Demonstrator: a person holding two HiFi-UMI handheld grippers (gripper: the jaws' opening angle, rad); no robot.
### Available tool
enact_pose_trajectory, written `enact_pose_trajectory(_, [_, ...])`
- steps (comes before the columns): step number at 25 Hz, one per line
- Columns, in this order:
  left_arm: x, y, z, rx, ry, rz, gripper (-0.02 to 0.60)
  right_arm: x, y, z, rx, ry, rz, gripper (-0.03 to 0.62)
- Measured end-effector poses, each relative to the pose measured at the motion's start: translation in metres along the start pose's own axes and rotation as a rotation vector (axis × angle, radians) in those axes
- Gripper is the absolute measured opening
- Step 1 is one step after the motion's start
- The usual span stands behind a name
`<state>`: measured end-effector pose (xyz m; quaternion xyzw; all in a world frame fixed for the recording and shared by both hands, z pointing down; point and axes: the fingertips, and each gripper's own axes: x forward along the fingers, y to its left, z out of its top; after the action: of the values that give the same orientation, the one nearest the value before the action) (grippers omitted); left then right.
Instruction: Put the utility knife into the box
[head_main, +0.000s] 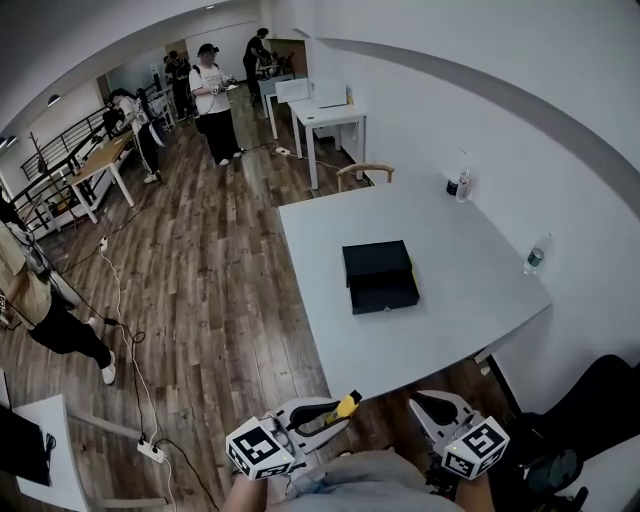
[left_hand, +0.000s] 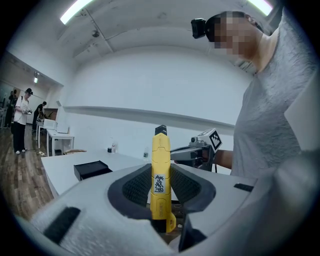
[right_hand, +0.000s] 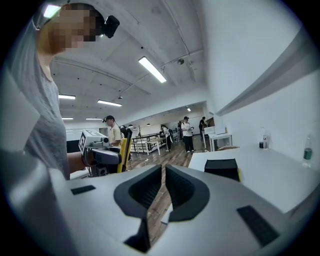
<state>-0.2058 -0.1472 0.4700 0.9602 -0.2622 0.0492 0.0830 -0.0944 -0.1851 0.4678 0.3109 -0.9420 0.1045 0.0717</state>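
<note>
Wood-plank floor down the left of the head view, pale grey-white table (head_main: 470, 300) filling the centre right, white wall beyond. Dead centre on that table: matt black rectangular box (head_main: 380, 277), seemingly in two dark parts, the nearer one with a small fitting on its front edge; open or shut, hard to call from up here. Bottom centre of the frame, short of the table edge: left gripper (head_main: 332, 414), jaws clamped on the yellow-and-black plastic utility knife (left_hand: 160, 165), gripped low on the handle, black tip pointing up and away. Bottom right: right gripper (head_main: 438, 406), jaws drawn together to a slit, nothing between them. Step in hand, by the look of it: carrying the knife to the box, most of the task ahead. Best done by reaching forward over the near table edge, clamp kept firm, knife tipped flat before lowering, release only once inside the walls. Probably a job for the free gripper first if the box needs opening. Bare tabletop around the box, so a clean approach. Near the right edge: small dark and white bottles (head_main: 458, 186) and a clear water bottle (head_main: 536, 256), well apart from the box. Pale wooden chair (head_main: 365, 173) at the far end, people (head_main: 213, 95) upper left, cables (head_main: 120, 330) across the floor; none of it in the path.
</note>
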Motion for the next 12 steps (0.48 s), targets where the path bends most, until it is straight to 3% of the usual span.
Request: enact_pose_trajectory(12, [0.048, 0.031, 0.018, 0.012, 0.022, 0.016, 0.124, 0.021, -0.049, 0.023, -0.015, -0.013, 0.061, 0.035])
